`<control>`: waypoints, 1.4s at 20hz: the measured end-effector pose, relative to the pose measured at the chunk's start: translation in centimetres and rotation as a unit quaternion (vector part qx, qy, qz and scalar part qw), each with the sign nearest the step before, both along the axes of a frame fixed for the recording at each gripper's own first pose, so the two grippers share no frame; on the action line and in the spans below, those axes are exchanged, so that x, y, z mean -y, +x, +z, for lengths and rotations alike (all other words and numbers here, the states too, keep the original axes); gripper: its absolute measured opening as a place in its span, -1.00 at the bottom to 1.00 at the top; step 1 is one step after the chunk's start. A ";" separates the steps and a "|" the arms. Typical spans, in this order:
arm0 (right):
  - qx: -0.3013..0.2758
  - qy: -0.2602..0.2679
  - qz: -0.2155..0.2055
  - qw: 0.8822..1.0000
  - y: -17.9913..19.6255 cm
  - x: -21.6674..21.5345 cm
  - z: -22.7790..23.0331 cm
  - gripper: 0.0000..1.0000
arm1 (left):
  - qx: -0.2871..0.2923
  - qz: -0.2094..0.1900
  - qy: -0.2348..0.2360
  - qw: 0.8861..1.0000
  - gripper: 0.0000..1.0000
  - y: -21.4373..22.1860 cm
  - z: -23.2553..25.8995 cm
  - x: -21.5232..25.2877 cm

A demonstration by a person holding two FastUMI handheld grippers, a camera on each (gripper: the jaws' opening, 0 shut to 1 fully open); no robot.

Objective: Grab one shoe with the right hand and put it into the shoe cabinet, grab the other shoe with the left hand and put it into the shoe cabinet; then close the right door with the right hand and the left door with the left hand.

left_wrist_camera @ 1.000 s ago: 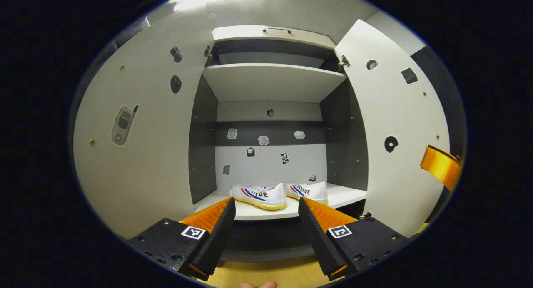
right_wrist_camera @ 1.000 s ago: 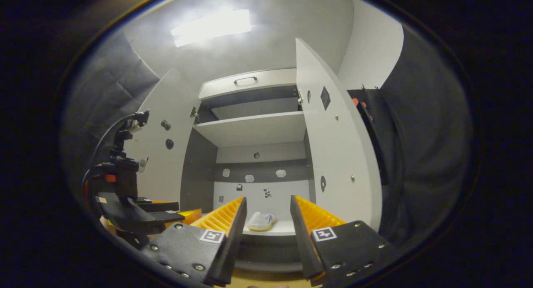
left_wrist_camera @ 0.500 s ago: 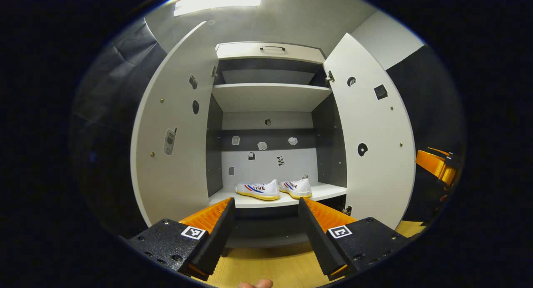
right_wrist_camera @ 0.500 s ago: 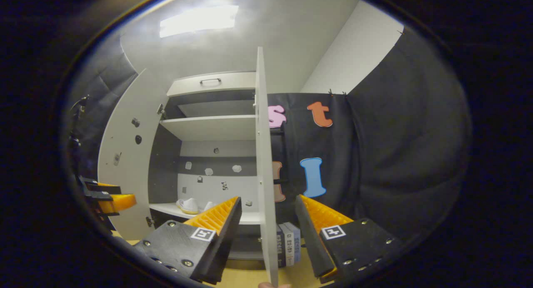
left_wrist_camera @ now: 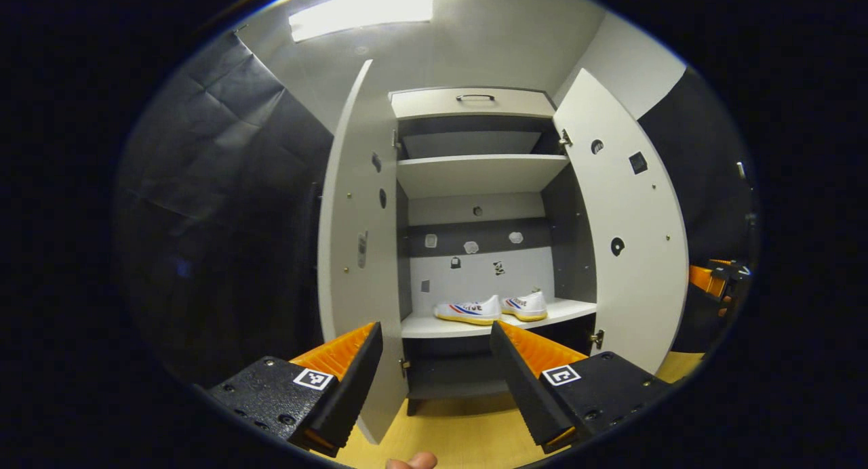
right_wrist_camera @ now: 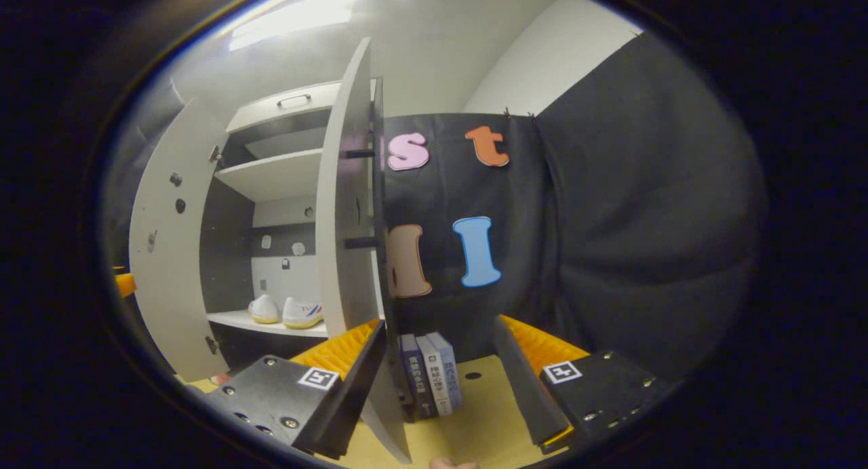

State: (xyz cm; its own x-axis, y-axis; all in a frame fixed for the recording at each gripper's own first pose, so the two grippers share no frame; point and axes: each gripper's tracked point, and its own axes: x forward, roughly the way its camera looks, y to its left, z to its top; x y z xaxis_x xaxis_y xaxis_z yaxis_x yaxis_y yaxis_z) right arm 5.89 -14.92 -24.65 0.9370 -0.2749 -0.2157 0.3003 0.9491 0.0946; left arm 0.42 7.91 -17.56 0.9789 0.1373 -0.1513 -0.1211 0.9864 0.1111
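Right tool (right_wrist_camera: 441, 347), fingers spread and empty, has swung round to the outer face of the right door (right_wrist_camera: 346, 205); left tool (left_wrist_camera: 434, 350), also spread, has backed off. Both white canvas shoes (left_wrist_camera: 489, 308) sit on the cabinet's lower shelf (left_wrist_camera: 434, 328); flat matte doors remain open.

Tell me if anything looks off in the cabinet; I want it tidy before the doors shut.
Nothing stands out. Both shoes sit upright side by side on the lower shelf, and both doors hang open and look intact. The left gripper and right gripper are open and empty.
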 end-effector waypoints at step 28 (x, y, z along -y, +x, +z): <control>0.012 0.017 0.153 0.988 5.4 -15.1 -1.2 0.87 | -0.055 0.153 -0.013 0.987 0.80 -0.9 -8.2 -16.3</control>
State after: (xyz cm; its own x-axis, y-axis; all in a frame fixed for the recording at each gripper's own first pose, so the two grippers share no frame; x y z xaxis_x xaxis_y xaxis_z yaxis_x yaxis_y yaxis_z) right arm 11.32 0.21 -25.85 0.9800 0.0290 -0.1970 -0.0028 0.9912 0.1320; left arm -0.52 24.23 -25.72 0.8700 0.4180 -0.2615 -0.4016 0.9084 0.1162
